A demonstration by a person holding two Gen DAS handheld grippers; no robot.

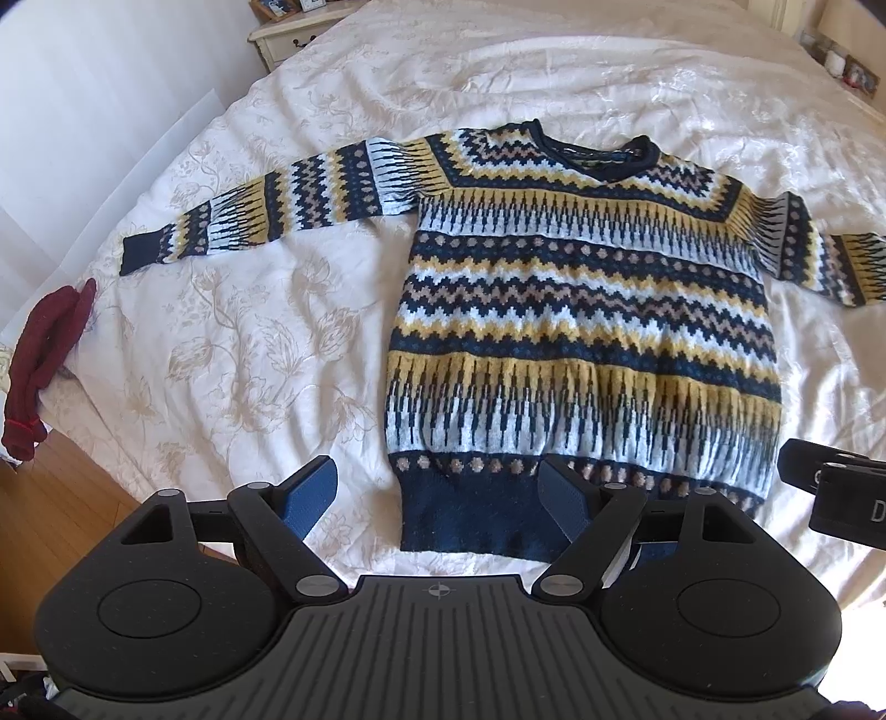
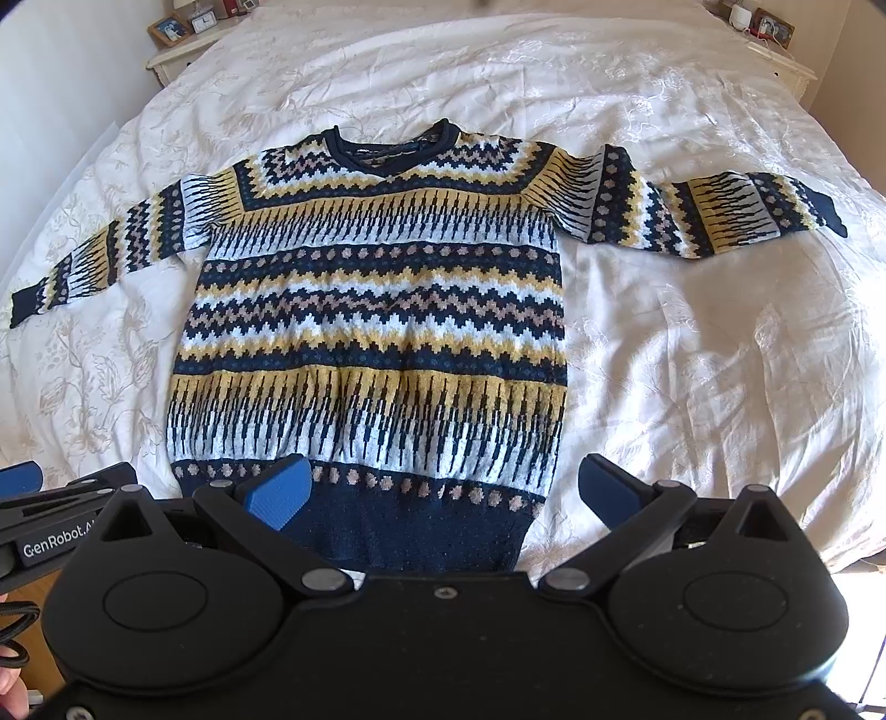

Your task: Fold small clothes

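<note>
A knitted sweater (image 1: pixel 581 332) in navy, yellow and white zigzag bands lies flat and face up on the white bedspread (image 1: pixel 221 343), both sleeves spread out sideways. Its navy hem (image 2: pixel 410 531) is nearest to me. My left gripper (image 1: pixel 437 493) hovers open over the hem's left corner, blue pads wide apart with nothing between them. My right gripper (image 2: pixel 443 490) stands open above the hem's right part, also holding nothing. Each gripper shows at the other view's edge: the right gripper (image 1: pixel 836 487) and the left gripper (image 2: pixel 55 515).
A dark red garment (image 1: pixel 44 360) hangs over the bed's left edge above the wooden floor (image 1: pixel 61 498). Nightstands (image 2: pixel 177 55) (image 2: pixel 775 50) with picture frames flank the bed's far end. A person's fingers and a black cable (image 2: pixel 14 637) show at lower left.
</note>
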